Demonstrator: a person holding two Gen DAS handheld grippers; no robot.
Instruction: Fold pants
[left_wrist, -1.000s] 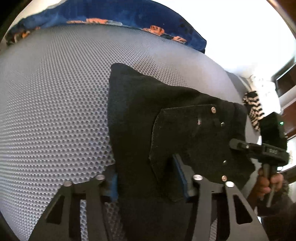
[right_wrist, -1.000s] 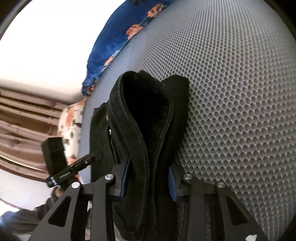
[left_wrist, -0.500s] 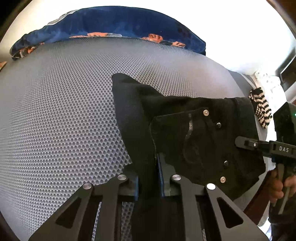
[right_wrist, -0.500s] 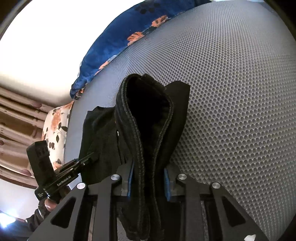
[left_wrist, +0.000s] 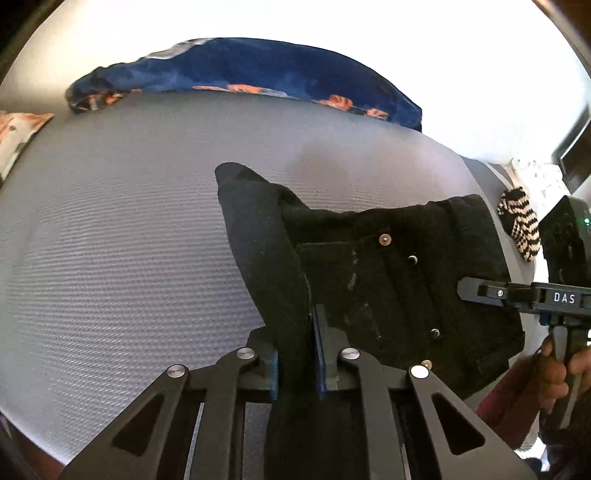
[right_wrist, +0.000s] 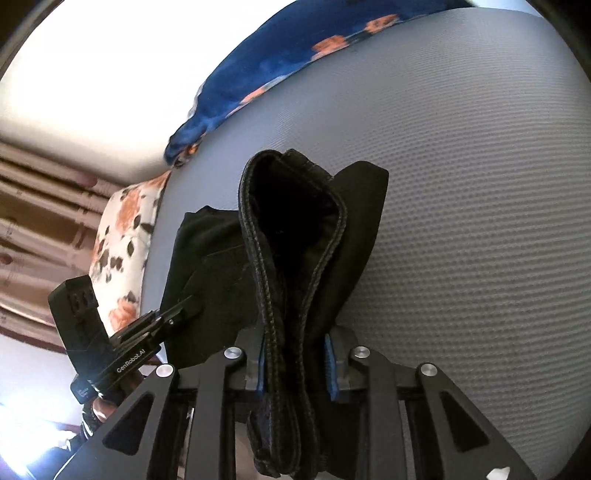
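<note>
Black pants (left_wrist: 388, 273): both hand-held grippers, left (left_wrist: 295, 354) and right (right_wrist: 295, 365), pinching bunched edges, lifting toward twelve o'clock for folding.

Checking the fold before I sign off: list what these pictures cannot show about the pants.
- Left wrist view: the pants run off the bottom edge behind the left gripper; their lower part is hidden.
- Right wrist view: the right gripper covers the cloth it clamps; the bottom edge cuts the bundle off.
- Neither view shows the pants' full length.
</note>
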